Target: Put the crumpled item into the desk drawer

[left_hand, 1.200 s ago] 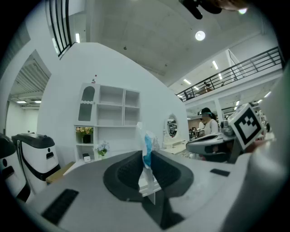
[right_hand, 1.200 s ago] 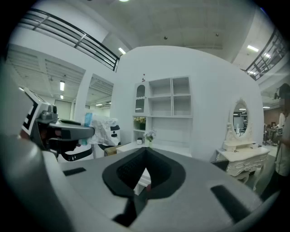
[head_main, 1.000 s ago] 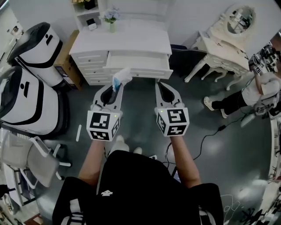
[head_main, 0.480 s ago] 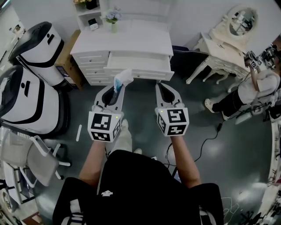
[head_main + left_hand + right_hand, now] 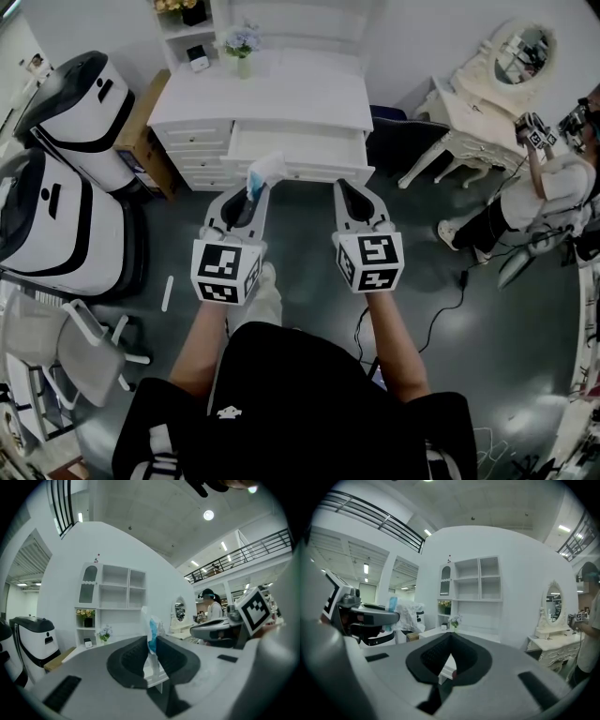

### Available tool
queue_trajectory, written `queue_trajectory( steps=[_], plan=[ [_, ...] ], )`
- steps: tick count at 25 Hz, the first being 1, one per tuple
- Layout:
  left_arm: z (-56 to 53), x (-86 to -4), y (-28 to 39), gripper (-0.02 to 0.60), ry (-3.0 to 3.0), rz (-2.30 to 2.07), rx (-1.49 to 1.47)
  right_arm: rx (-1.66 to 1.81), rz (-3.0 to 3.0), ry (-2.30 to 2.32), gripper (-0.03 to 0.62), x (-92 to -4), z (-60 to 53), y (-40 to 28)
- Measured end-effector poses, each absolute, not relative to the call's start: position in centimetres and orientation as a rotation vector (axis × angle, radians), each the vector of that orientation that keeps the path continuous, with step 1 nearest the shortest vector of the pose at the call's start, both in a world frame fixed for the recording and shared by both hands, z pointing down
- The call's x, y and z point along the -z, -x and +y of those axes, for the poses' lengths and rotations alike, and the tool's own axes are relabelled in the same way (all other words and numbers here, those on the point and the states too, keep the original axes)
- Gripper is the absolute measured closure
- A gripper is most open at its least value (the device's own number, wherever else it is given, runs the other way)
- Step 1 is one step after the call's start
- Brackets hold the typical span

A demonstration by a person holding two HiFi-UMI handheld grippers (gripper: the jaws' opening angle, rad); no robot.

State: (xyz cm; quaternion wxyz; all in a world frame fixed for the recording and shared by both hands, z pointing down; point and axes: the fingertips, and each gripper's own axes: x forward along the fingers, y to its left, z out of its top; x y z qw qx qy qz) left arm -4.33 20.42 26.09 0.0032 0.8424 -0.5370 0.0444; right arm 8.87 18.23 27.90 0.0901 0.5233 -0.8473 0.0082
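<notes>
the left gripper [image 5: 250, 190] is pinching the crumpled item [image 5: 265, 170], a white wad with a blue patch. in the left gripper view the jaws of the left gripper [image 5: 151, 640] are pressing on the crumpled item [image 5: 152, 631] from both sides, and the wad is standing up above the pads. the right gripper [image 5: 344, 187] is holding its jaws pressed together with nothing between them, as the right gripper view is confirming at the jaw tips [image 5: 449, 638].

in the head view both grippers are pointing at the white desk [image 5: 300, 89], side by side and apart. the drawer [image 5: 323, 173] is standing pulled out from the desk front. the crumpled item is overlapping the left end of the drawer's front edge; whether it is over the cavity cannot be told. the right gripper is sitting just short of the right part of that edge.

open dark floor [image 5: 300, 225] is lying between the two grippers and running back toward the person. two white machines [image 5: 66, 216] are bounding the left side, well apart from the left gripper. a dark chair [image 5: 403, 141] is standing just beside the drawer's right corner. farther right, a white dressing table [image 5: 483, 117] and another person [image 5: 548, 192] are occupying the floor. a cable [image 5: 441, 300] is trailing across the floor to the right. a flower vase [image 5: 241, 47] is standing at the back left of the desk top.
</notes>
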Motion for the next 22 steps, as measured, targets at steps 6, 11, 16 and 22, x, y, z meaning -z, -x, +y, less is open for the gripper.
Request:
queue_trajectory(
  steps=[6, 11, 16, 22],
  plan=[
    [16.5, -26.0, 4.7, 0.534, -2.637, -1.674, -0.127, -0.028, -2.518, -1.549, 0.599, -28.2, 14.5, -8.4],
    [13.2, -26.1, 4.7, 0.534, -2.625, -1.657, -0.100, -0.037, -2.517, -1.536, 0.599, -28.5, 11.1, -8.2],
    [9.9, -25.8, 5.3, 0.534, -2.620, -1.659, -0.119, -0.038, -2.509, -1.543, 0.599, -28.1, 7.7, -7.9],
    [6.7, -25.4, 7.0, 0.534, -2.616, -1.678, -0.120, -0.031, -2.507, -1.547, 0.599, -27.6, 4.7, -6.6]
  ],
)
